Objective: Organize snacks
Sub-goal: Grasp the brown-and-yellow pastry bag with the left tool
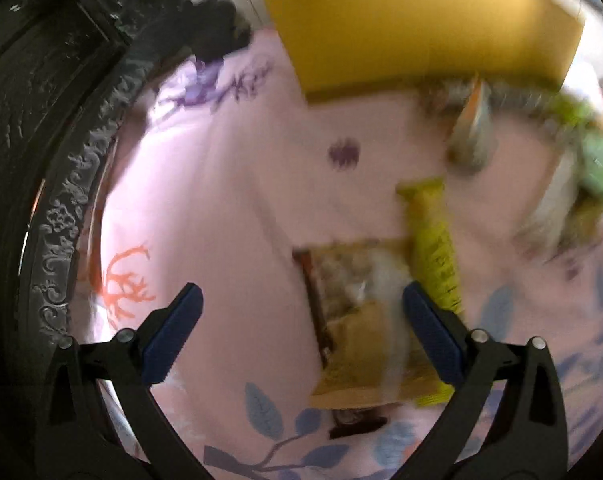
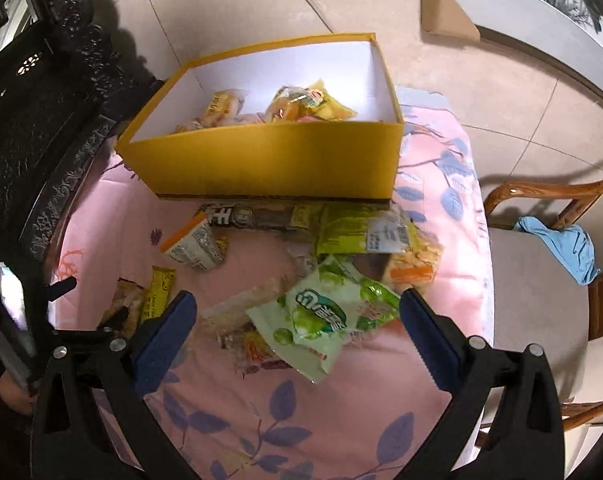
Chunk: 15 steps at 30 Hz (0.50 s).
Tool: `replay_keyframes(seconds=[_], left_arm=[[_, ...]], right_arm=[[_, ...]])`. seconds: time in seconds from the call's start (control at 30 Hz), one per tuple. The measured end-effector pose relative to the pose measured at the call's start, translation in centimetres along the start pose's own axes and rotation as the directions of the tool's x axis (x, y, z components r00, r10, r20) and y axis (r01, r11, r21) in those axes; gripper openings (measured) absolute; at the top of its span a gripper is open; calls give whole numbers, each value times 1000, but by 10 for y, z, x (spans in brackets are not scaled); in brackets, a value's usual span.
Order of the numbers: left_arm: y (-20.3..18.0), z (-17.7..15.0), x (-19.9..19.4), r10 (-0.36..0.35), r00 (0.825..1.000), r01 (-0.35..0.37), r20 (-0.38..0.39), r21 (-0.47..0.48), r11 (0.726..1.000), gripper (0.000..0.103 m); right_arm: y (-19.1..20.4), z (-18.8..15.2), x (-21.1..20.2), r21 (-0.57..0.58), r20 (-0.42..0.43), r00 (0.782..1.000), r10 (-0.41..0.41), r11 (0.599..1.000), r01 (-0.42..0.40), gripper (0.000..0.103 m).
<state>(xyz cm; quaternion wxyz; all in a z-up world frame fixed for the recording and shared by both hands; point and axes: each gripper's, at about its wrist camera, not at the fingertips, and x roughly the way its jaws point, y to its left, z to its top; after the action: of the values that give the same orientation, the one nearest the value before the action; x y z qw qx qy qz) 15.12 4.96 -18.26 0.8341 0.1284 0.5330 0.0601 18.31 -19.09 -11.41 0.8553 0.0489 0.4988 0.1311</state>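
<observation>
White logo lettering on green snack packet (image 2: 321,312), not legible, other print blurred

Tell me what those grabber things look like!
Both look alike. The left gripper and right gripper each have two black plastic arms with round silver screws, tipped with dark blue ribbed pads. No cables or sleeves show.

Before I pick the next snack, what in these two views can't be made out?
- Left wrist: motion blur smears the flat yellow-brown packet; print unreadable.
- Right wrist: the yellow cardboard box front wall hides snacks inside.
- Right wrist: the pale green pouch covers a clear wrapper beneath.
</observation>
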Motion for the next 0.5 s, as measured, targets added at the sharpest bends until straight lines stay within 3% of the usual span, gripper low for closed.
replay_keyframes(seconds=[0.03,0.07,0.1,0.13,0.17,0.23,0.37,0.5], left_arm=[[1,-4,3,-56,998,57,28,-28,998,101],[2,-8,9,-87,996,88,21,-46,995,93],[3,-14,17,-149,989,147,-16,-76,986,81],[7,-16,18,-218,976,215,-17,-117,970,57],[18,-18,17,-284,959,275,-21,-185,943,47],[47,-23,15,-370,928,343,-37,-302,889,45],[96,-36,-7,-384,923,355,13,-415,838,37],[129,-53,-41,-331,940,333,87,-455,826,37]], right_arm=[[0,-2,1,1,-2,1000,8,1000,-8,102],[0,-4,2,1,-5,1000,10,1000,-10,102],[0,-6,3,1,-12,1000,7,1000,-7,102],[-1,-7,5,0,-17,1000,2,1000,-2,102],[-1,-10,5,-3,-25,1000,-12,1000,12,102],[0,-13,4,-9,-25,999,-22,1000,22,102],[12,-23,3,-39,-27,999,-18,999,17,102],[48,-34,14,-98,-68,995,76,992,-83,102]])
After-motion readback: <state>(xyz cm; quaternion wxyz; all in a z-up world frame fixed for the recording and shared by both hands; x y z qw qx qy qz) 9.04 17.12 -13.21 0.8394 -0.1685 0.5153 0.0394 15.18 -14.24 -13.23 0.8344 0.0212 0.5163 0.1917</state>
